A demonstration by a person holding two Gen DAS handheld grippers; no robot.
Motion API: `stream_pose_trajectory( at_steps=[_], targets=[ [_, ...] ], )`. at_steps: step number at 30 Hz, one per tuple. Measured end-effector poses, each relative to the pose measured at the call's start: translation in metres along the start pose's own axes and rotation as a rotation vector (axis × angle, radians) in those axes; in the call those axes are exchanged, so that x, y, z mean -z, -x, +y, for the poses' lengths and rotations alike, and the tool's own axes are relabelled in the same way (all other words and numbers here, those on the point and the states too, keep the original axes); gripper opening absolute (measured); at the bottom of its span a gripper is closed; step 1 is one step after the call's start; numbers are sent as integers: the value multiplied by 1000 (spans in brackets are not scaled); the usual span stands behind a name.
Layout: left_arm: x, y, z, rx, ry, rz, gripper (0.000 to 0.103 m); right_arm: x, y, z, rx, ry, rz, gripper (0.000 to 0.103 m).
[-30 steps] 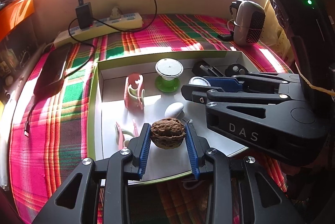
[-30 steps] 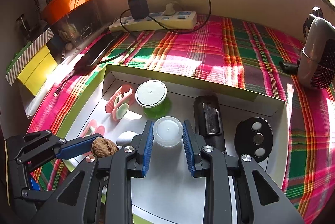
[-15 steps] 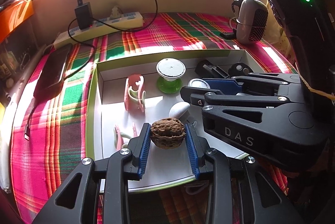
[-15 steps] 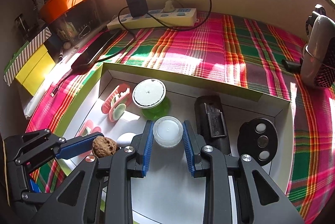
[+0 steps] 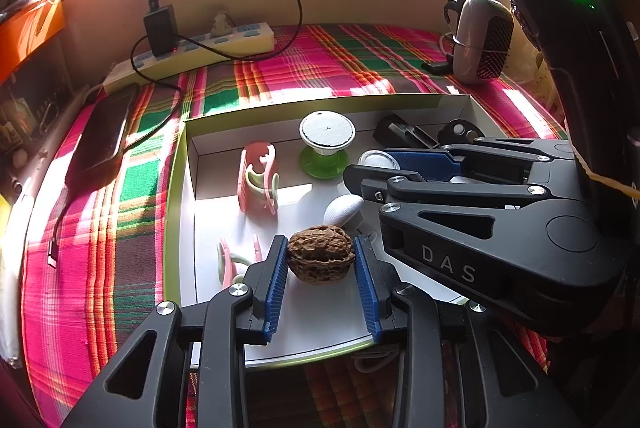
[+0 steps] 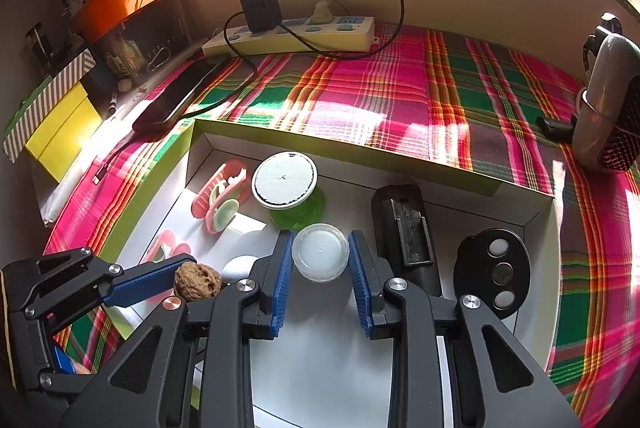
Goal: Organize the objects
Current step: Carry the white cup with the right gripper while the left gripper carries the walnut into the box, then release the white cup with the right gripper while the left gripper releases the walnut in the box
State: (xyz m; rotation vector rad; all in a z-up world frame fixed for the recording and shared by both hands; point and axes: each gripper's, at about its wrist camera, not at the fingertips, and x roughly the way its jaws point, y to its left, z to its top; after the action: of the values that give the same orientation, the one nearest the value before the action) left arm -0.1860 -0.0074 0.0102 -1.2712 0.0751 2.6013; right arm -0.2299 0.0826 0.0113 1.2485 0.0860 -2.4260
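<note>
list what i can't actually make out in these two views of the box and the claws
- Left wrist view: the right claw's black body covers the small clear container and the box's right part.
- Right wrist view: the white egg-shaped piece is mostly behind the claw fingers.
- Both views: whether the walnut rests on the box floor is unclear.

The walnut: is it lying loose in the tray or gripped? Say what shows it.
Gripped. The left gripper's blue pads press the walnut on both sides, above the white tray floor.
</note>
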Motion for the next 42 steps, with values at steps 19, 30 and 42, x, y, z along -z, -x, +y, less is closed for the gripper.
stream_pose_trajectory(
  at_steps=[19, 30, 42],
  targets=[
    [0, 4, 2, -3, 5, -10, 32, 0, 9, 0, -6, -29, -22, 41],
    [7, 29, 1, -6, 14, -49, 32, 7, 38, 6, -4, -40, -75, 41],
    [25, 58, -3, -9, 26, -90, 32, 29, 71, 12, 6, -72, -117, 41]
  ],
)
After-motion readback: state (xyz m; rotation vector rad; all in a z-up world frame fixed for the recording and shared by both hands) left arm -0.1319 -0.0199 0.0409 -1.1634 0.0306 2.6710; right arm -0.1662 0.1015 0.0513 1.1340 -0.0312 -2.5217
